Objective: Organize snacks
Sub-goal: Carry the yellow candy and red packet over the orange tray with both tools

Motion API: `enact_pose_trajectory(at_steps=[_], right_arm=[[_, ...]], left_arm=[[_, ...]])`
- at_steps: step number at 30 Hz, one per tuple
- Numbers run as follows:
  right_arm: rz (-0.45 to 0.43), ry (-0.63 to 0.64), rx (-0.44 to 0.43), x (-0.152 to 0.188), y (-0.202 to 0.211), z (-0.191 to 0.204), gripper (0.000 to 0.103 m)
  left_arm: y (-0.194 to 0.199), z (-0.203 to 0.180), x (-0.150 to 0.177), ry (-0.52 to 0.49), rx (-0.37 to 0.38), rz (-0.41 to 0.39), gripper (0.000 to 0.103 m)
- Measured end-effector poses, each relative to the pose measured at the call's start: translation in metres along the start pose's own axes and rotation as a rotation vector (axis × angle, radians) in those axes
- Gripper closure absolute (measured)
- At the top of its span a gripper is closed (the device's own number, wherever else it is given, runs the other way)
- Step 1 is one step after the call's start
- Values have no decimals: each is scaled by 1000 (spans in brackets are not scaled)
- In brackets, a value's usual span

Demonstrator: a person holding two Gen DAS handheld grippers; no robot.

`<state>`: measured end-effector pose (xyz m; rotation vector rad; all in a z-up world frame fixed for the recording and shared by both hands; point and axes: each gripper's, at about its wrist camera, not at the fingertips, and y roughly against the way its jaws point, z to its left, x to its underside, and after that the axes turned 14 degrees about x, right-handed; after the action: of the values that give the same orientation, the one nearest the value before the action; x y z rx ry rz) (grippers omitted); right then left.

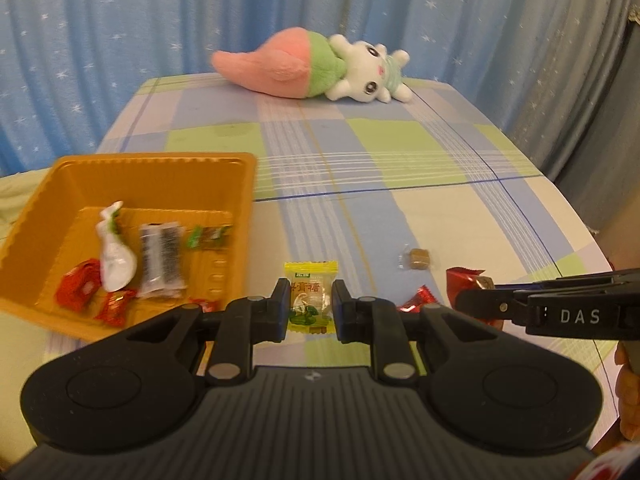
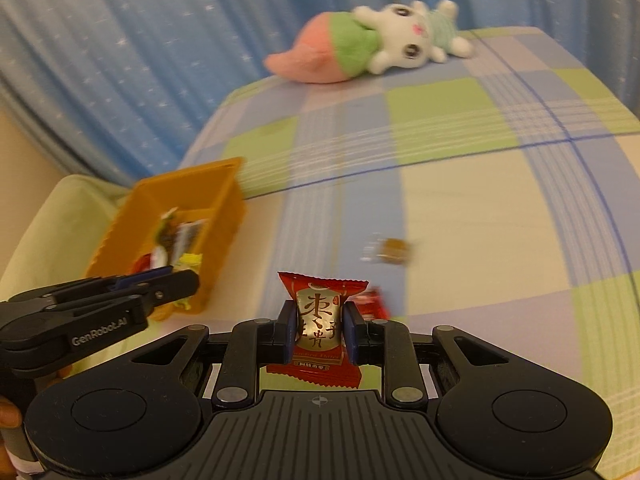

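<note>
A checked tablecloth (image 1: pixel 400 208) is spread over the table, and a blue star curtain (image 1: pixel 120 40) fills everything behind it. A pink and green plush bunny (image 1: pixel 312 68) is laid on its side at the far edge. An orange tray (image 1: pixel 224 168) is parked at the left, and a white packet (image 1: pixel 116 256), a clear dark snack bar (image 1: pixel 160 260), a green candy (image 1: pixel 196 237) and a few red candies (image 1: pixel 80 286) can be made out in it; in the right wrist view the tray contents are smeared by blur, so nothing there can really be read.

The left gripper (image 1: pixel 310 306) is clamped on a yellow candy (image 1: pixel 310 300), held just right of the tray's near corner. The right gripper (image 2: pixel 319 330) is clenched on a red and gold candy packet (image 2: pixel 320 320), whose bottom edge is cut off behind the gripper body.

A small brown candy (image 1: pixel 418 259) in clear wrap is left lying on the cloth, well apart from the tray. A small red candy (image 1: pixel 418 300) is half hidden behind the left gripper.
</note>
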<state>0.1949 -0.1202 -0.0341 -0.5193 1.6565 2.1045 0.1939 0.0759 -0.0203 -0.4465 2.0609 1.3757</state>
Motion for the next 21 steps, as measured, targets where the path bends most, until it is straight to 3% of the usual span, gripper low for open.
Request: enact_pose_trajectory(at_steps=[10, 21], right_arm=[[-11, 102, -113, 1, 0, 76, 78], [-23, 154, -168, -10, -19, 145, 78]], left_arm=[[52, 48, 10, 59, -84, -54, 83], [87, 113, 8, 93, -162, -99, 83]])
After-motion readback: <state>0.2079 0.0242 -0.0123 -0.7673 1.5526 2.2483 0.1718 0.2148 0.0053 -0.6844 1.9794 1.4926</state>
